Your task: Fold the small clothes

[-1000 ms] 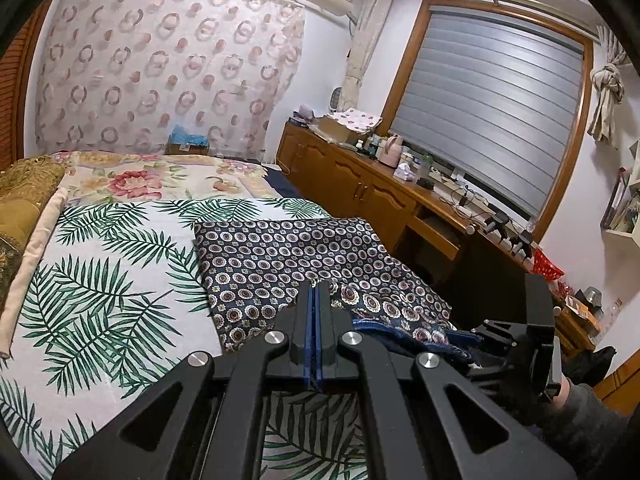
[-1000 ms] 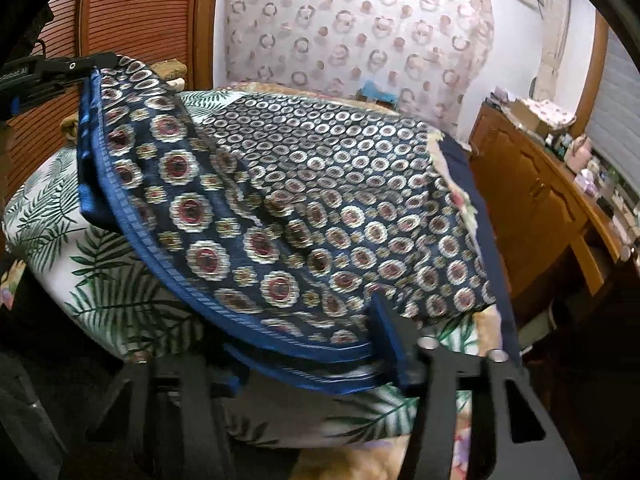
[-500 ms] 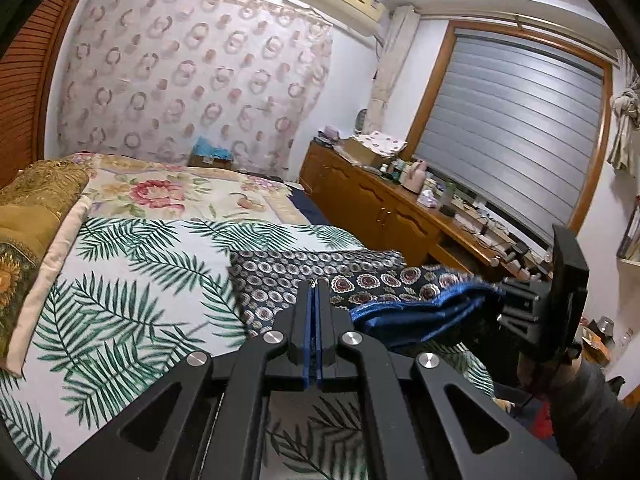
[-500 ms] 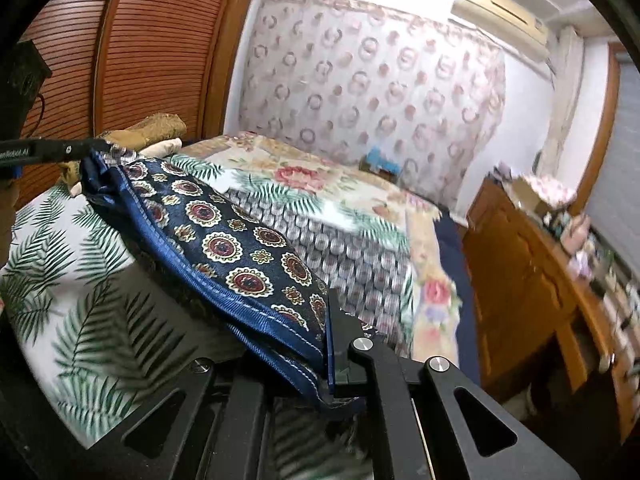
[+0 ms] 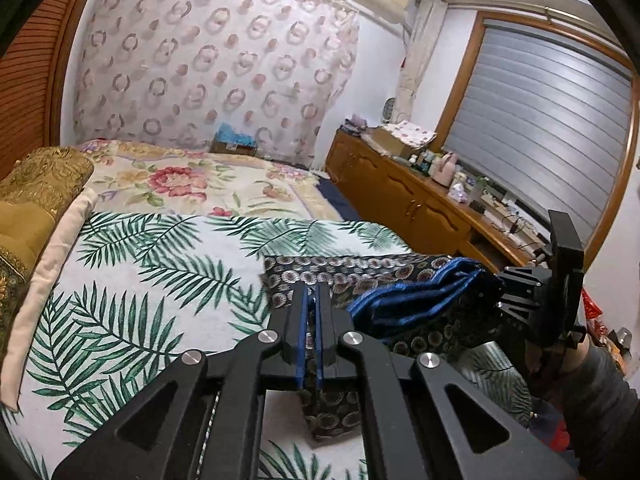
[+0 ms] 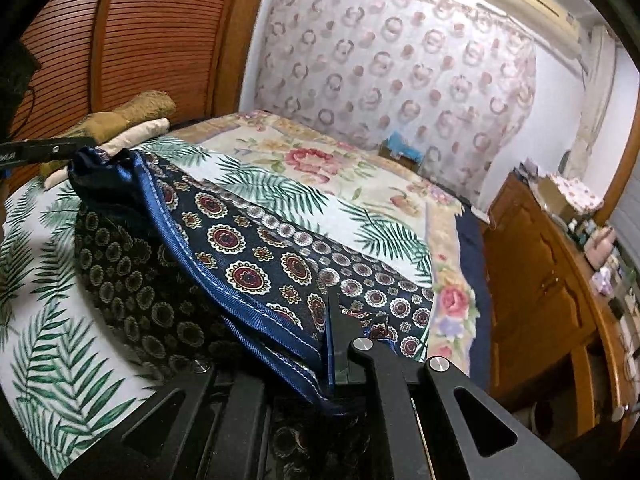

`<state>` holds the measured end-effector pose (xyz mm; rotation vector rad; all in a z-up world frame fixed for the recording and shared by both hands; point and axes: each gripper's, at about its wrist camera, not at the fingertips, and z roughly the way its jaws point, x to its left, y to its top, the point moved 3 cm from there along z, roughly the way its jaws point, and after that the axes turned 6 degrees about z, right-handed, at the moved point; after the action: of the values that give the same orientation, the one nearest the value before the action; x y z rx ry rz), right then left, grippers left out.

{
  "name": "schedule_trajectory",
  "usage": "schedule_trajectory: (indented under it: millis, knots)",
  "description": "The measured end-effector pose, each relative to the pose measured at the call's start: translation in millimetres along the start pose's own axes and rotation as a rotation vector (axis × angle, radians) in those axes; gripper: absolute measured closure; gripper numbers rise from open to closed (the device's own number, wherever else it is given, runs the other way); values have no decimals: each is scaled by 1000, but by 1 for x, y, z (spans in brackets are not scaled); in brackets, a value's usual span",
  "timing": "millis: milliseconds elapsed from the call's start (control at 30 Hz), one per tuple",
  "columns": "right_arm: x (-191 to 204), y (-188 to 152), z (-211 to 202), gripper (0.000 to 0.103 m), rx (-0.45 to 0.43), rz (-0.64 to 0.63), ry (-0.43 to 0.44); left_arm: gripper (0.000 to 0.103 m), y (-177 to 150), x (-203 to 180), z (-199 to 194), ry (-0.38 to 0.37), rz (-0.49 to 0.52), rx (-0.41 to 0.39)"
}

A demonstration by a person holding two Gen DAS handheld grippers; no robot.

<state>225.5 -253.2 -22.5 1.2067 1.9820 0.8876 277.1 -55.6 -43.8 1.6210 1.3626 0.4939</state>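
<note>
A dark navy garment [image 5: 400, 308] with round medallion print and a bright blue band hangs stretched between my two grippers above the palm-leaf sheet. In the left wrist view my left gripper [image 5: 311, 300] is shut on one corner, and cloth hangs below its fingers. My right gripper [image 5: 496, 284] shows at the right, pinching the other end. The right wrist view has the right gripper [image 6: 331, 312] shut on the blue band of the garment [image 6: 240, 248], whose far part still rests on the bed. At that view's left edge, the left gripper [image 6: 76, 148] holds the bunched far corner.
The bed carries a palm-leaf sheet [image 5: 140, 280], a floral quilt [image 5: 180, 184] behind it and a gold pillow [image 5: 36, 192] at the left. A wooden sideboard [image 5: 400, 200] with clutter runs along the right. A person's grey sleeve [image 5: 596, 392] is behind the right gripper.
The right gripper closed on the blue band and rose. The garment, flat on the bed before, is now lifted by its near edge and drawn taut between both grippers.
</note>
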Motion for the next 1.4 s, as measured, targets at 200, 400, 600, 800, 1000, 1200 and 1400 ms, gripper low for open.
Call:
schedule_trajectory:
  millis: [200, 400, 600, 800, 1000, 1200, 1400]
  knots:
    - [-22, 13, 31, 99, 80, 76, 8, 58, -7, 8, 14, 0, 1, 36]
    - [-47, 34, 43, 93, 122, 206, 90, 45, -22, -2, 31, -3, 54, 122]
    - [-62, 67, 36, 75, 93, 149, 21, 45, -38, -14, 49, 43, 141, 222]
    - [-83, 89, 34, 49, 79, 160, -33, 42, -44, -12, 58, 67, 136, 284]
    - [-84, 75, 0, 43, 29, 185, -67, 30, -49, -12, 66, 78, 128, 336]
    - [-82, 55, -27, 43, 38, 184, -68, 20, -53, -24, 71, 107, 198, 367]
    - [-67, 88, -12, 43, 39, 64, -111, 18, -52, -27, 71, 120, 220, 377]
